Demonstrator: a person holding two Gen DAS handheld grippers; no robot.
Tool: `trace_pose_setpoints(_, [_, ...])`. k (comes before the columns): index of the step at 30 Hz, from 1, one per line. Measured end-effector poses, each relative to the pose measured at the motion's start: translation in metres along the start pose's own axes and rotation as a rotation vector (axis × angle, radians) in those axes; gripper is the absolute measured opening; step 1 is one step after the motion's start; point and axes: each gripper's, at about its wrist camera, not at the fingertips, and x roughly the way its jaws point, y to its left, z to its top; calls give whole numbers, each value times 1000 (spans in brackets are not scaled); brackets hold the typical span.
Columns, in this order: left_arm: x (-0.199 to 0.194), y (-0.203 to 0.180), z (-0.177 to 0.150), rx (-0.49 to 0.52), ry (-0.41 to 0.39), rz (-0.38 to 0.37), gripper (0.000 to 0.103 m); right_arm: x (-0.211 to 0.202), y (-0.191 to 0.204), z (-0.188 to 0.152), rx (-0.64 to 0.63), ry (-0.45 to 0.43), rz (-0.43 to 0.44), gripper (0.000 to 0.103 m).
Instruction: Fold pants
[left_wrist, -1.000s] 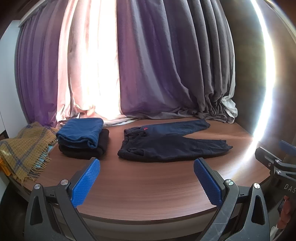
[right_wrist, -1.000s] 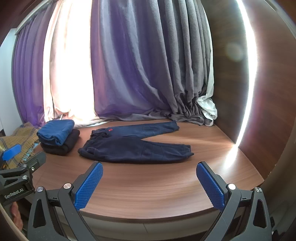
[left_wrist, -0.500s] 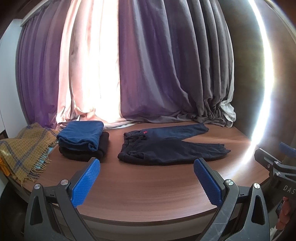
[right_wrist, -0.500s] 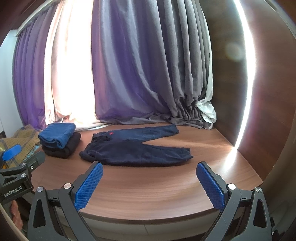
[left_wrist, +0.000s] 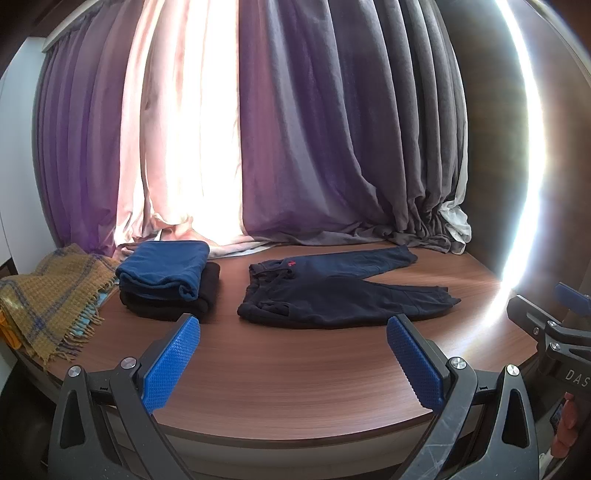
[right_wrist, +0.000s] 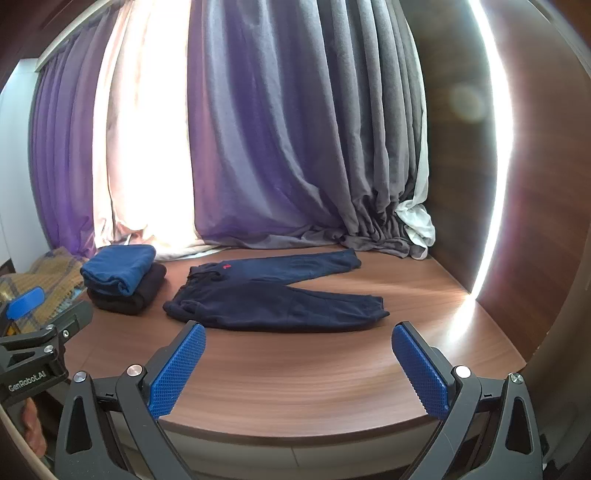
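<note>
Left gripper (left_wrist: 293, 360) jaws wide, empty, above near table (left_wrist: 295, 376) edge. Beyond its left jaw: plaid blanket (left_wrist: 51, 295), then folded stack (left_wrist: 166, 277), blue piece over black. Navy pants (left_wrist: 343, 291) spread flat ahead between jaws, well apart from them, waistband left, legs splayed rightward. Right gripper (right_wrist: 299, 365) jaws wide, empty; pants (right_wrist: 280, 295) ahead, nearer its left jaw. Curtains (right_wrist: 277, 147) behind.

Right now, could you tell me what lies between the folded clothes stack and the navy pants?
Only bare wooden table separates the stack and pants, in both views.
</note>
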Motion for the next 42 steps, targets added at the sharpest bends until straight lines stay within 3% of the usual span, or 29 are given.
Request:
trace_pose_setpoints(26, [-6, 4, 1, -3, -10, 7, 103, -2, 2, 5, -13, -10, 13, 102])
trace_pose_setpoints(42, [39, 7, 7, 19, 55, -28, 103, 30, 10, 6, -33, 18, 4, 102])
